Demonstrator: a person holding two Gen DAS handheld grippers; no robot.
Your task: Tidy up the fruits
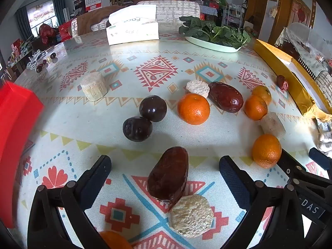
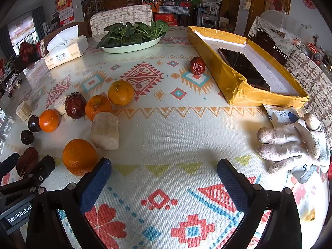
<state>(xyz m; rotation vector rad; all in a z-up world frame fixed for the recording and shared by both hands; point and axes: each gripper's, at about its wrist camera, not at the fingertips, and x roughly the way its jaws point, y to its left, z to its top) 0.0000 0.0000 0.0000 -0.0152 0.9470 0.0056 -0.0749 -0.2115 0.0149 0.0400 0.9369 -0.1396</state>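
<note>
My left gripper (image 1: 165, 171) is open over the patterned tablecloth, with a brown date (image 1: 168, 173) lying untouched between its wide jaws. A pale cut chunk (image 1: 192, 215) lies just below the date. Beyond are two dark passion fruits (image 1: 153, 108), an orange (image 1: 193, 109), a large date (image 1: 226, 97) and more oranges (image 1: 255, 107). My right gripper (image 2: 164, 173) is open over bare cloth with nothing between its fingers. An orange (image 2: 79, 156) sits by its left finger, a pale chunk (image 2: 105, 130) behind it. A small red date (image 2: 197, 65) lies near the yellow box (image 2: 232, 83).
A phone (image 2: 243, 70) rests in the yellow box. A plate of spinach (image 2: 132, 34) and a tissue box (image 2: 65, 49) stand at the far side. A red container (image 1: 14, 137) stands at the left. A white work glove (image 2: 290, 145) lies at the right edge.
</note>
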